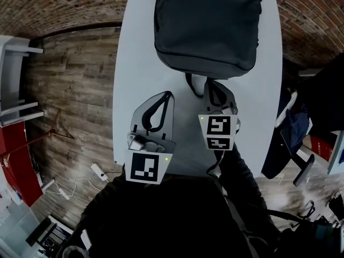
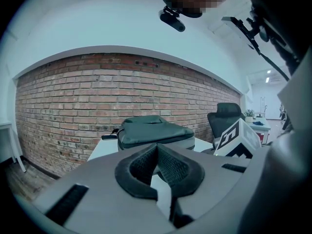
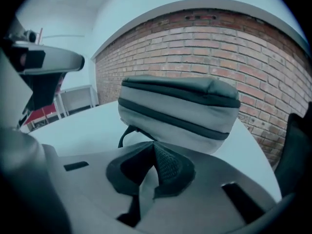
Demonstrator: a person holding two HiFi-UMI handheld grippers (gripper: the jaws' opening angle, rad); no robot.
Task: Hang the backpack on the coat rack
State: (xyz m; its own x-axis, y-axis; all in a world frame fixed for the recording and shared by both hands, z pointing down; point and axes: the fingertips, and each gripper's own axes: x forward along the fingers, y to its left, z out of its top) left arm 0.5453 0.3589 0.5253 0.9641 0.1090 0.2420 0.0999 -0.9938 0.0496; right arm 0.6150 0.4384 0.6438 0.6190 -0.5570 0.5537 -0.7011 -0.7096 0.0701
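A dark grey backpack (image 1: 204, 26) lies flat at the far end of the white table (image 1: 134, 63); it also shows in the left gripper view (image 2: 153, 130) and fills the right gripper view (image 3: 180, 111). Its thin black handle loop (image 1: 191, 86) hangs off the near edge onto the tabletop. My right gripper (image 1: 208, 84) sits at that loop with its jaws shut, and the loop (image 3: 126, 133) runs in to the tips (image 3: 154, 144). My left gripper (image 1: 168, 94) hovers over the table to the left, short of the backpack, jaws shut on nothing (image 2: 157, 146).
Brick wall stands behind the table. A black office chair (image 1: 293, 144) with dark clothing on it is at the table's right side (image 2: 226, 113). Wooden floor lies to the left, with a white shelf unit (image 1: 16, 79) and a power strip (image 1: 98, 170).
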